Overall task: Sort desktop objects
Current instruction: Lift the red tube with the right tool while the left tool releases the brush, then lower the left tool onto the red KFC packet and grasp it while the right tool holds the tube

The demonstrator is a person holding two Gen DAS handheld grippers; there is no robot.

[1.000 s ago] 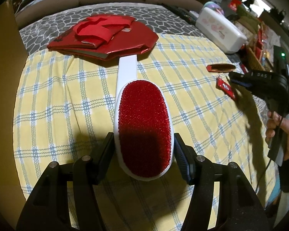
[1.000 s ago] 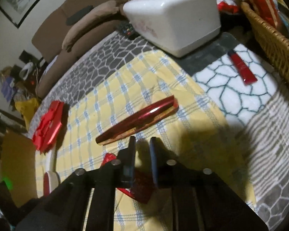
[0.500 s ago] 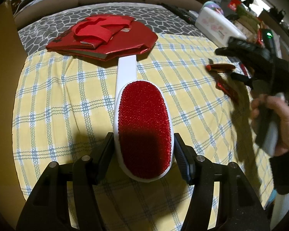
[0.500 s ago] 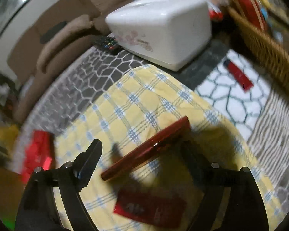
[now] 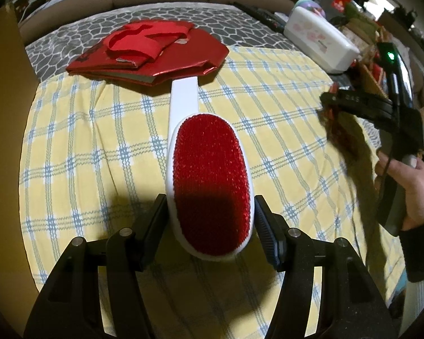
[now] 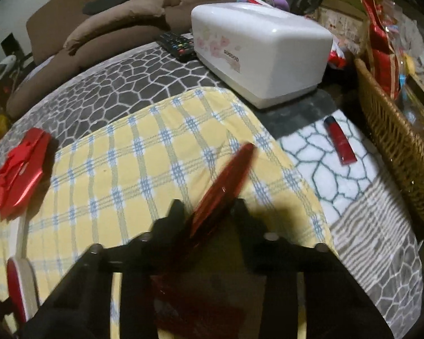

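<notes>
A white lint brush with a red pad (image 5: 210,186) lies on the yellow checked cloth (image 5: 99,147). My left gripper (image 5: 210,220) is open, its jaws on either side of the brush head, a small gap at each side. My right gripper (image 6: 209,214) is open over a long red case (image 6: 226,180), which lies between its jaws, blurred. The right gripper also shows in the left wrist view (image 5: 361,104). A flat red packet (image 6: 183,293) lies in shadow under it.
A folded red bag (image 5: 152,48) lies at the cloth's far edge by the brush handle. A white tissue box (image 6: 260,62), a remote (image 6: 178,43), a red tube (image 6: 339,139) and a wicker basket (image 6: 395,144) stand to the right. A sofa is behind.
My right gripper opened from shut, swung, and came down over the long red case, which now lies between its jaws. The left gripper and the brush have not moved.
</notes>
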